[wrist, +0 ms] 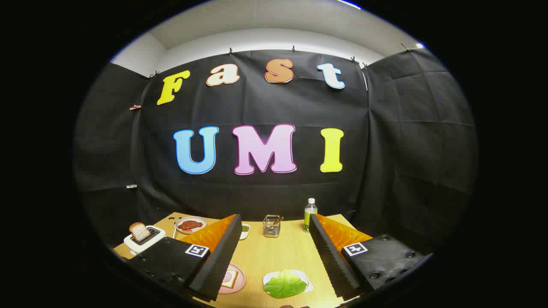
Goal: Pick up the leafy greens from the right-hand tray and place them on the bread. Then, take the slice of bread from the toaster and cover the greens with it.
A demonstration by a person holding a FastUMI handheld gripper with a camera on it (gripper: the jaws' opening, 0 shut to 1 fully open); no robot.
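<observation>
My gripper (274, 256) is spread wide, holding nothing. The leafy greens (285, 284) lie between the fingers at six o'clock, long axis three-to-nine.

The gripper camera is looking forward along the parted fingers (201, 269) from just above the table (274, 256), facing the wall.

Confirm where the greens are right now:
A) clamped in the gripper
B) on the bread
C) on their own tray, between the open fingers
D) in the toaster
C: the greens lie on their white tray between the spread fingers of the gripper, which touch nothing; the bread on the pink plate beside them is uncovered.
</observation>
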